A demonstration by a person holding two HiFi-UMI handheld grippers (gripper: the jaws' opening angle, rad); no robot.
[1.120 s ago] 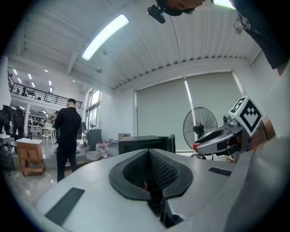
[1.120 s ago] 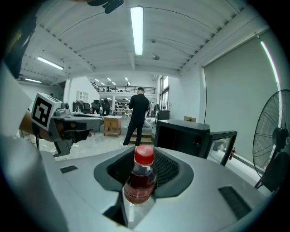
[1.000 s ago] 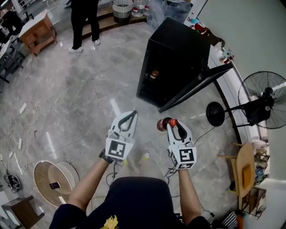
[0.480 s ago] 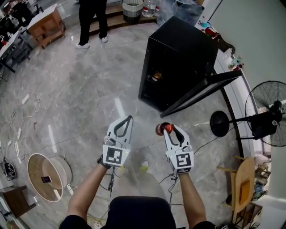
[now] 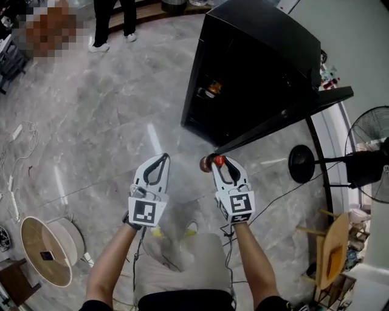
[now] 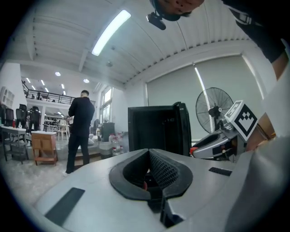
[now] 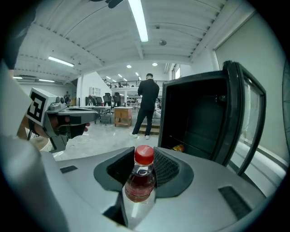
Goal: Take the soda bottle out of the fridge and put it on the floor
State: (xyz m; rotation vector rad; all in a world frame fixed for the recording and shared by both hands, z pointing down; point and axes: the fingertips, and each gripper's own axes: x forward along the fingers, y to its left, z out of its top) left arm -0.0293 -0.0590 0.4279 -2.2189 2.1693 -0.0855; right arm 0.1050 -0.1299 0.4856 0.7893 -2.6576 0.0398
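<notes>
Nearest us, our left gripper (image 5: 163, 159), white plastic with black pads, has its jaws closed together on nothing. Beside it, our right gripper (image 5: 214, 163) is clamped at the neck of a small clear soda bottle with dark red drink and a red cap (image 7: 140, 179). The bottle is held above the grey marble floor (image 5: 103, 121), just in front of the tall black fridge (image 5: 261, 54). The fridge's door (image 5: 292, 115) stands open. Farther off, left of the fridge, stands a person in dark clothes (image 5: 112, 18).
</notes>
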